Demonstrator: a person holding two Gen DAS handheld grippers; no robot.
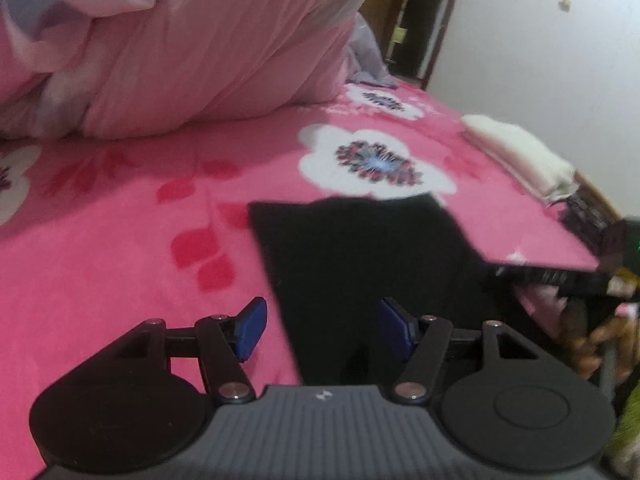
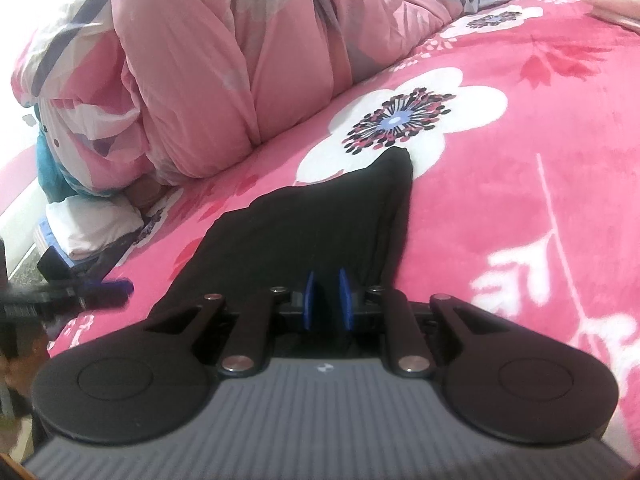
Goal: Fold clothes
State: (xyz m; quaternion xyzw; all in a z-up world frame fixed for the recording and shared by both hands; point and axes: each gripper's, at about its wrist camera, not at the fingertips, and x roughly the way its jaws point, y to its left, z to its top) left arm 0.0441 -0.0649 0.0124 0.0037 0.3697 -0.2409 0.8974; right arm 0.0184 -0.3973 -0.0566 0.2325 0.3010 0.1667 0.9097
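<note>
Two fingers (image 2: 345,296) — black garment (image 2: 320,216) between

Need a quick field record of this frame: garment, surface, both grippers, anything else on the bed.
garment: black cloth garment, lying on the bed
surface: pink floral blanket
left gripper: open, fingers either side of the garment's left edge
right gripper: nearly closed over the garment's near edge; grip unclear
background: bunched pink quilt
other: folded white cloth at the bed's edge
</note>
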